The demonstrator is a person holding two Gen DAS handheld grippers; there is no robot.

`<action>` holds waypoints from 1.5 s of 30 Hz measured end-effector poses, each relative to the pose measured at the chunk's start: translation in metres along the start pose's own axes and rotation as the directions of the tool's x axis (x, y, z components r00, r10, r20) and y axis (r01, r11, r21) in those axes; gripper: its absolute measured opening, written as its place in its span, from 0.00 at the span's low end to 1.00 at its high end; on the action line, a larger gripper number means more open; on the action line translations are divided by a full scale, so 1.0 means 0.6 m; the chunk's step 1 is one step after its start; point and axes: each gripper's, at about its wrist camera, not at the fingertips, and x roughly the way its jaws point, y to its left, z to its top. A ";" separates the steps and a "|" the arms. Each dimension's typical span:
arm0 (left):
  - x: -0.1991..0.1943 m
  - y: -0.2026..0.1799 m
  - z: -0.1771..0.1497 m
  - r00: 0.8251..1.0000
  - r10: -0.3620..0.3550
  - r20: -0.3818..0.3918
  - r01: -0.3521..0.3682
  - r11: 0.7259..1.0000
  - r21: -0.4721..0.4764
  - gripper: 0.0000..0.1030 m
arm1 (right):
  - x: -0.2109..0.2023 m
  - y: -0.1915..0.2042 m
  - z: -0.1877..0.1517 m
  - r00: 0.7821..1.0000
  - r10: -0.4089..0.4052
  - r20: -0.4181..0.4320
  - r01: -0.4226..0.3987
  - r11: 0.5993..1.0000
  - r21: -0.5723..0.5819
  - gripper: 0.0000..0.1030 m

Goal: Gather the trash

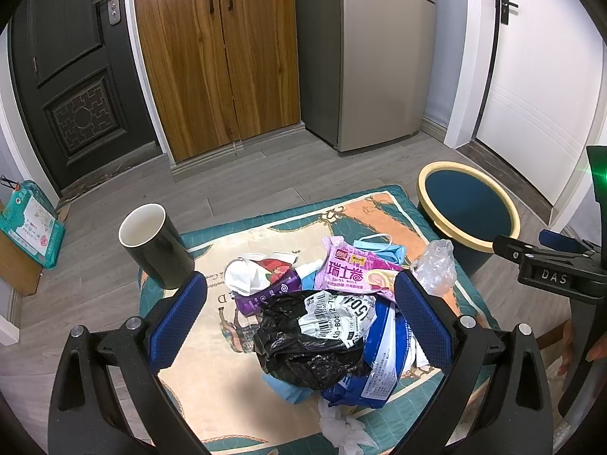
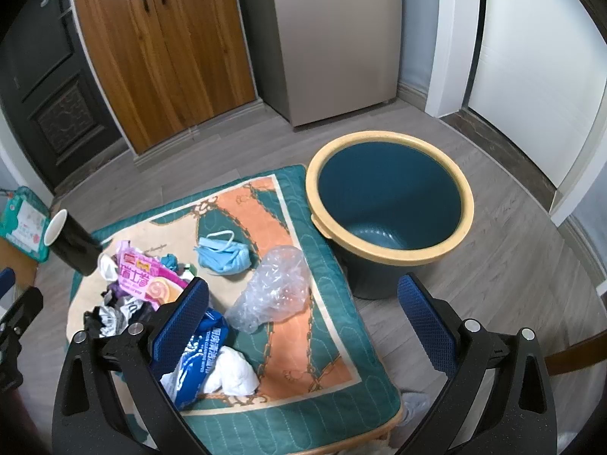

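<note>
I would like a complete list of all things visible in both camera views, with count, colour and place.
bin: 1, dark blue with yellow rim, on the floor beside the mat, empty
mat: 1, teal, orange and cream, under the trash
black cup: 1, black, white inside, at the mat's far left edge
pink snack wrapper: 1, in the pile
face mask: 1, light blue, on the mat
clear plastic bag: 1, crumpled, near the bin
black plastic bag: 1, with white label, front of pile
blue packet: 1, blue and white, beside the black bag
purple packet: 1, in the pile
left gripper: 1, blue pads, open above the pile
right gripper: 1, blue pads, open
</note>
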 end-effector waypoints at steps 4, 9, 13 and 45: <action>0.001 -0.001 0.000 1.000 0.000 -0.002 0.000 1.000 0.001 0.94 | 0.000 0.000 0.000 1.000 0.001 -0.001 -0.001 1.000 0.000 0.96; 0.003 -0.002 0.000 1.000 -0.009 -0.007 0.009 1.000 -0.006 0.94 | 0.003 -0.004 0.001 1.000 -0.003 -0.008 0.003 1.000 0.013 0.96; 0.011 0.000 0.001 0.998 -0.062 -0.013 0.061 0.998 -0.021 0.94 | 0.018 -0.018 0.005 0.999 0.016 -0.040 -0.014 0.998 0.066 0.96; 0.172 -0.044 0.015 0.992 -0.095 -0.088 0.110 0.976 0.189 0.94 | 0.183 -0.007 0.026 0.969 0.057 -0.239 -0.041 0.996 0.074 0.96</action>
